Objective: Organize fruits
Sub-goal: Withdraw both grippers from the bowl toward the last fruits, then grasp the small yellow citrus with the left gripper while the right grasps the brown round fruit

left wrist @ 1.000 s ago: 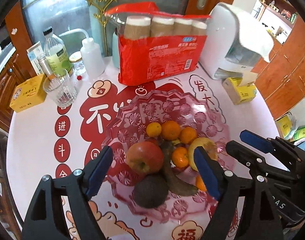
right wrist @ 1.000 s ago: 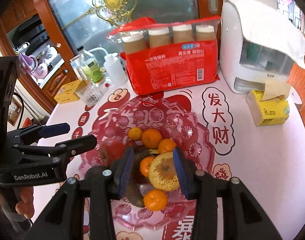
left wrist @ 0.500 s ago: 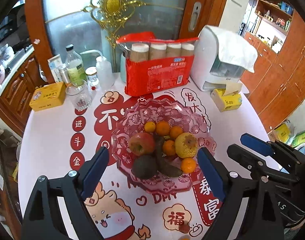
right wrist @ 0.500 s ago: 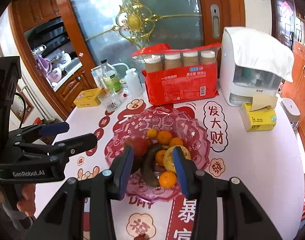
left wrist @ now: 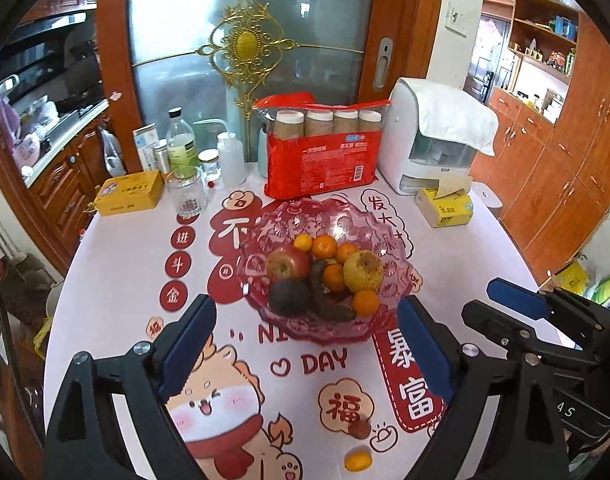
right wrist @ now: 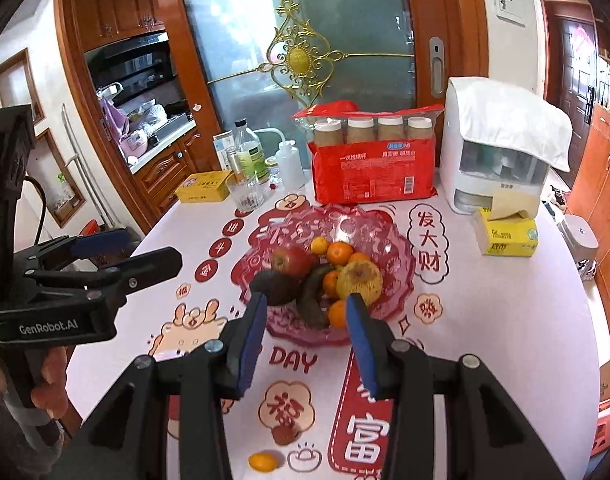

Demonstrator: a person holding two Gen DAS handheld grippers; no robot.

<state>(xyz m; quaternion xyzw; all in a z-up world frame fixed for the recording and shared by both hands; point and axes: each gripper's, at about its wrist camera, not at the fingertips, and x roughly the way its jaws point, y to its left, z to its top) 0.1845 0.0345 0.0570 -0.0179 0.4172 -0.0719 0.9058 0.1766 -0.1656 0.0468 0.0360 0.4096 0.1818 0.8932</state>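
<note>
Loose kumquat [right wrist: 262, 461] on tablecloth [right wrist: 485, 320], below and leftward of right gripper [right wrist: 305, 344], near bowl [right wrist: 401, 268]. Left gripper [left wrist: 305, 356] comparably near. Both spread, empty.

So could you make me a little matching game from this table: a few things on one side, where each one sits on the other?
Things:
1. red apple
2. small orange kumquat
3. yellow tissue box
4. clear drinking glass

Places:
A. loose on the tablecloth, near edge
B. in the pink glass bowl
C. beside the yellow tin
D. before the white dispenser

Pairs: 1-B, 2-A, 3-D, 4-C
</note>
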